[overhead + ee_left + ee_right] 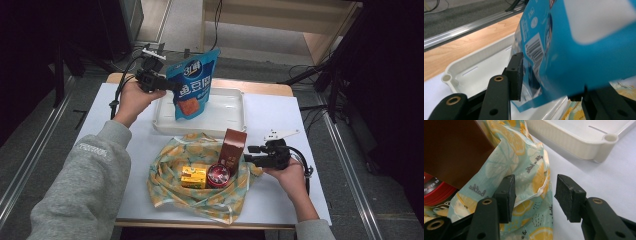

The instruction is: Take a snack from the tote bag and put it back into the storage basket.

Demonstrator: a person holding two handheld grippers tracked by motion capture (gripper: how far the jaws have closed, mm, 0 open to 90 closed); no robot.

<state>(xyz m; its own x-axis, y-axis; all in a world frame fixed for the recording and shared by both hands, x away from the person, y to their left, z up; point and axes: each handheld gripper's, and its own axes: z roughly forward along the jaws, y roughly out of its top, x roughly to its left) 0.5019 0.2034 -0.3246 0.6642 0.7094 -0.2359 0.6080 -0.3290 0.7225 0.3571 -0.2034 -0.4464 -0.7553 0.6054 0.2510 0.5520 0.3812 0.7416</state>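
Note:
A blue snack pouch (192, 85) (579, 50) stands upright at the left end of the white tray (230, 112) (474, 72). My left gripper (167, 85) (546, 85) is open with the pouch's lower edge between its jaws; the left pad (516, 75) stands just off the pouch and the other pad is hidden behind it. A lemon-print cloth (200, 200) (529, 157) holds a brown box (234, 145) (454, 150), a red tin (218, 175) (436, 190) and a yellow box (193, 176). My right gripper (250, 154) (535, 195) is open at the cloth's right edge, a fold lying between its pads.
The tray (579, 142) sits at the back of the white table cover (135, 165), just beyond the cloth. A wooden table edge (260, 87) (461, 47) runs behind it. Cables and dark stands crowd the floor at the back and right.

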